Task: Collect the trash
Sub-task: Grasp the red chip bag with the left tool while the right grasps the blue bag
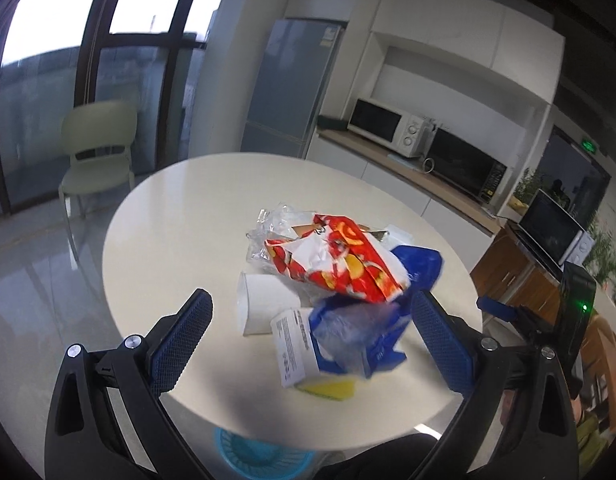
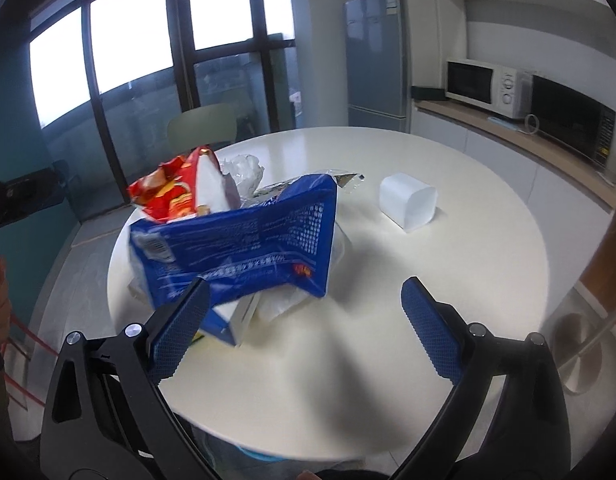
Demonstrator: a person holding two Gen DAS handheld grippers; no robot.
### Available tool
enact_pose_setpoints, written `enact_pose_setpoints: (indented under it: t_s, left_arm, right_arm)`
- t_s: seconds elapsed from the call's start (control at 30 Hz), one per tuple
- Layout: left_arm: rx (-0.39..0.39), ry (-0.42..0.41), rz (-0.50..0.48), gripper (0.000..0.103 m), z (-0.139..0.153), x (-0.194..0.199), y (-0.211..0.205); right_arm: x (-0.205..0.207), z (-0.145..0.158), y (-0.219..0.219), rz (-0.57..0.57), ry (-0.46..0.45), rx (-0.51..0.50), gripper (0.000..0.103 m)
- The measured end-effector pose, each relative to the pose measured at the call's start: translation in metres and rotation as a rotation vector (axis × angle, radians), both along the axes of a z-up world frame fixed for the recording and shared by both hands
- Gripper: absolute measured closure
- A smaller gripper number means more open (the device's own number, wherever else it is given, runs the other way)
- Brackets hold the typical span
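Currently both sets of jaws gape wide, empty. Left gripper (image 1: pixel 310 334) hangs over the near worktop (image 1: pixel 179 216) edge, facing the trash heap: red snack bag (image 1: pixel 340 260) on top, blue wrapper (image 1: pixel 418 266), white cup (image 1: pixel 263 308) lying on its side. Right gripper (image 2: pixel 303 330) beside the blue wrapper (image 2: pixel 243 240); white tissue pack (image 2: pixel 408 202) sits apart. Blue basket (image 1: pixel 259 454) below the edge.

The round table (image 1: pixel 155 240) is cream white. On it the snack bag (image 1: pixel 340 264) is red with yellow and orange rings and a white patch. The big wrapper (image 2: pixel 243 248) is deep blue with rows of small white print (too blurred to read). The paper cup (image 1: pixel 263 304) and the tissue pack (image 2: pixel 408 202) are plain white. The finger pads (image 1: pixel 179 344) are blue with a fine grid texture on black frames. The basket (image 1: pixel 259 454) under the table is light blue.
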State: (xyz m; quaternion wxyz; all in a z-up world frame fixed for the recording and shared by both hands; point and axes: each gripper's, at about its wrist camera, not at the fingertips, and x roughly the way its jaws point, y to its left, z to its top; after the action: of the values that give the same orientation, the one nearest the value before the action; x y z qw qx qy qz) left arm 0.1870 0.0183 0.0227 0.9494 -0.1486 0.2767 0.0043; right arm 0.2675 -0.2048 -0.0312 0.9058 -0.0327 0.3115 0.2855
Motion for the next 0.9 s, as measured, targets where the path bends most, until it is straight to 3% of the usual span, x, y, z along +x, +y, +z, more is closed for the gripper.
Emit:
enact_pose_setpoints:
  t_s: [0.23, 0.43, 0.57, 0.6, 0.67, 0.77, 0.9]
  left_arm:
    - [-0.041, 0.079, -0.073, 0.007, -0.014, 0.045, -0.004]
    - [-0.077, 0.131, -0.113, 0.013, -0.026, 0.071, -0.004]
    - [-0.106, 0.147, -0.125, 0.031, -0.034, 0.078, -0.005]
    - [-0.116, 0.145, -0.123, 0.037, -0.035, 0.08, -0.004]
    - [-0.136, 0.142, -0.136, 0.054, -0.034, 0.081, -0.004]
    - [-0.133, 0.122, -0.137, 0.066, -0.032, 0.081, -0.005]
    - [-0.125, 0.085, -0.146, 0.072, -0.024, 0.079, -0.006]
  right_arm:
    - [0.042, -0.015, 0.011, 0.044, 0.068, -0.021, 0.037]
    - [0.063, -0.027, 0.016, 0.133, 0.161, 0.039, 0.062]
    - [0.066, -0.029, 0.019, 0.162, 0.181, 0.065, 0.083]
    - [0.065, -0.029, 0.022, 0.173, 0.181, 0.063, 0.092]
    - [0.063, -0.029, 0.024, 0.182, 0.171, 0.053, 0.098]
    - [0.055, -0.024, 0.022, 0.184, 0.143, 0.056, 0.102]
    - [0.045, -0.018, 0.02, 0.154, 0.094, 0.046, 0.103]
